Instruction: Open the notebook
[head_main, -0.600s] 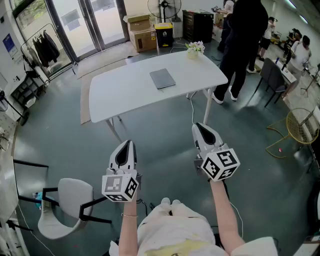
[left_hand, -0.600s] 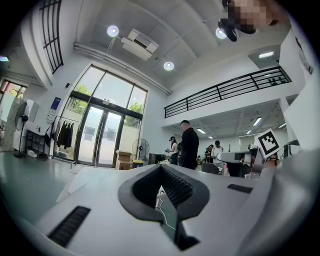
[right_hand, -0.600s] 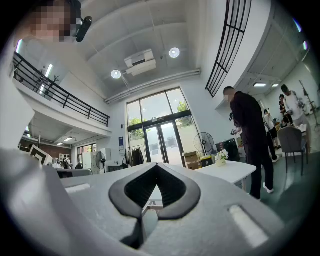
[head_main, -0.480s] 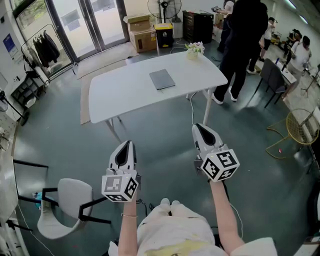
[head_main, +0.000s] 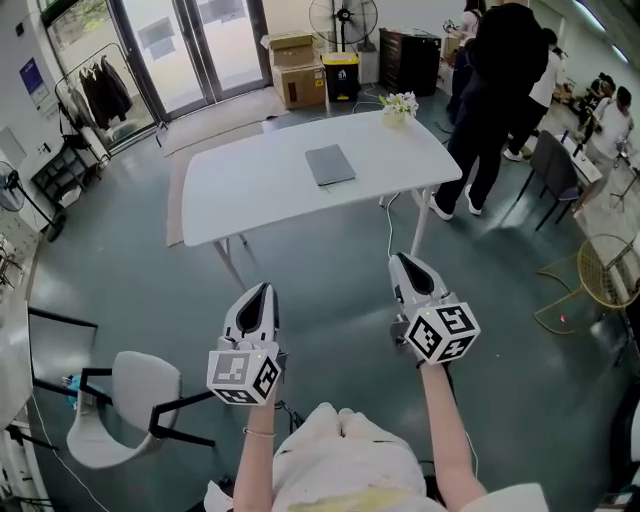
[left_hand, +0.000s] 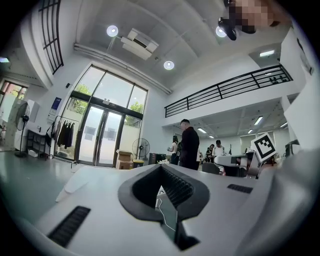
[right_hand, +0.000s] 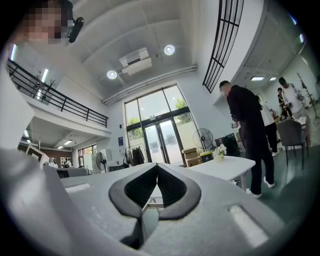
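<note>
A closed grey notebook (head_main: 330, 164) lies flat near the middle of a white table (head_main: 240, 195), far ahead of me. Both grippers are held level over the floor, well short of the table. My left gripper (head_main: 262, 290) has its jaws together with nothing between them, and the left gripper view shows its tips (left_hand: 161, 167) meeting. My right gripper (head_main: 400, 258) is also shut and empty, its tips (right_hand: 157, 166) closed in the right gripper view, where the table (right_hand: 225, 165) lies ahead to the right.
A small pot of flowers (head_main: 399, 103) stands at the table's far right corner. A person in black (head_main: 495, 90) stands by the table's right end. A white chair (head_main: 120, 405) is at my left, cardboard boxes (head_main: 297, 70) and a fan (head_main: 343, 15) are beyond the table.
The head view has shifted slightly, so the table and notebook sit a little lower and further right in the frame. Both grippers keep their places and stay shut.
</note>
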